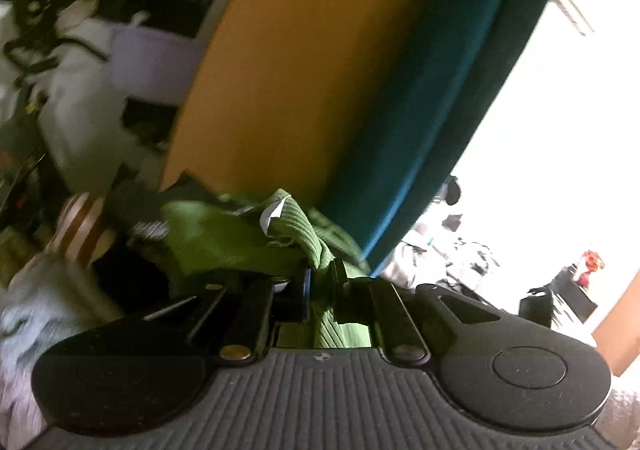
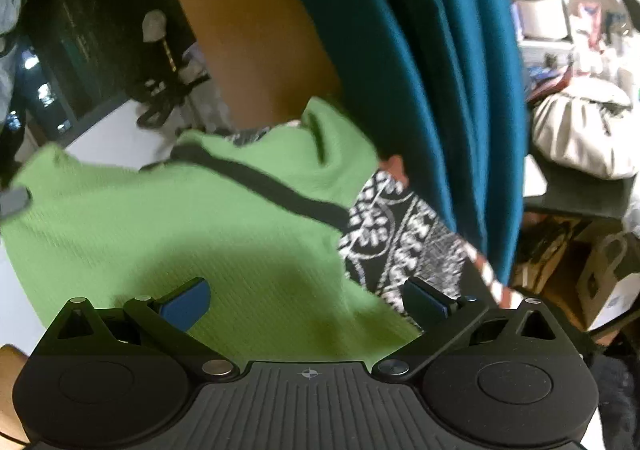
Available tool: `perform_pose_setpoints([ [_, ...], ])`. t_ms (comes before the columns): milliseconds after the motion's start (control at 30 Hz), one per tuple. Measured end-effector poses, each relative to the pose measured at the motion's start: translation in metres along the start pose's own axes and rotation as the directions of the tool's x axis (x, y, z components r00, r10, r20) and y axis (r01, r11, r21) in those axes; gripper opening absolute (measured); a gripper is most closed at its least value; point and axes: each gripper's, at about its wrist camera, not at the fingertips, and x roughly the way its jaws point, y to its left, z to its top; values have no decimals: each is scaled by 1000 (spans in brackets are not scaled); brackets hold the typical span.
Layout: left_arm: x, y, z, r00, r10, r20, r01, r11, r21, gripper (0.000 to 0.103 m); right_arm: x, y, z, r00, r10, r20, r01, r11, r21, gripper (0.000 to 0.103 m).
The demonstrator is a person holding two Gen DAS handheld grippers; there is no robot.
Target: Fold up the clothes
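Left wrist view shows the green ribbed garment bunched up directly ahead of the left gripper, whose jaws are clenched on a gathered fold of the cloth, the fabric running down between the fingers toward the camera. A small white tag sticks out of the bunch just above the grip. Behind it stand an orange panel and a teal curtain; a striped cloth lies to the left. From the right wrist, the same green garment spreads wide under the right gripper, whose jaws stand apart and released, holding nothing. A dark strap crosses the garment, and a black-and-white patterned cloth lies just beside it on the right.
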Motion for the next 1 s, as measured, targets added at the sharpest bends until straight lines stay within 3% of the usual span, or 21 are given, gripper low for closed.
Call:
perform_pose_setpoints([
  [33,2,-2,1,1000,-9,1,9,1000,8,10,2,-1,0,1000,6,-9,-6,1000,4,92],
  [67,5,-4,2,1000,-16,0,16,1000,14,10,0,-2,-2,1000,7,-12,-7,1000,9,74],
  [100,8,-5,3,1000,-18,-4,18,1000,18,10,-2,-2,-3,1000,9,-16,-8,1000,14,68],
  [133,11,-6,4,1000,-18,-9,18,1000,23,10,-4,-3,-4,1000,10,-20,-10,1000,19,51],
  [167,15,-7,4,1000,-18,-16,18,999,30,10,-7,-4,-6,1000,6,-23,-5,1000,18,18],
  [200,20,-8,4,1000,-17,-26,18,999,41,11,-11,-4,-7,1000,-13,-26,13,1000,4,2],
  [267,31,-10,4,998,-11,-55,15,997,77,23,-25,-7,-10,998,-57,2,57,998,-4,1],
  [333,42,-13,1,996,-4,-90,14,993,114,70,-39,-22,-14,994,-98,40,96,994,45,1],
  [367,45,-14,-3,995,-10,-100,22,992,122,74,-46,-31,-15,991,-123,54,119,990,78,0],
  [467,48,-16,-15,990,-23,-143,45,987,153,76,-60,-52,-19,982,-185,35,178,973,148,0],
  [533,45,-12,-26,986,-6,-167,32,987,155,77,-67,-53,-23,977,-210,40,204,972,120,0],
  [633,38,-2,-43,980,25,-197,0,992,125,77,-64,-53,-26,984,-178,2,177,976,124,4],
  [700,30,7,-53,978,38,-206,-22,996,82,77,-56,-47,-26,990,-138,-9,138,984,113,20],
  [767,20,14,-58,979,56,-198,-48,998,47,77,-47,-36,-24,995,-102,8,101,991,83,63],
  [833,12,20,-55,982,81,-173,-77,997,29,77,-34,-23,-21,996,-81,34,80,996,47,79],
  [867,9,24,-52,983,95,-158,-92,995,22,77,-27,-19,-19,996,-83,40,81,996,40,85],
  [933,4,30,-43,984,118,-132,-117,993,16,77,-13,-15,-17,997,-75,35,73,996,49,87],
  [1000,1,35,-34,984,138,-109,-137,990,17,77,-3,-14,-16,999,-44,15,43,997,64,75],
])
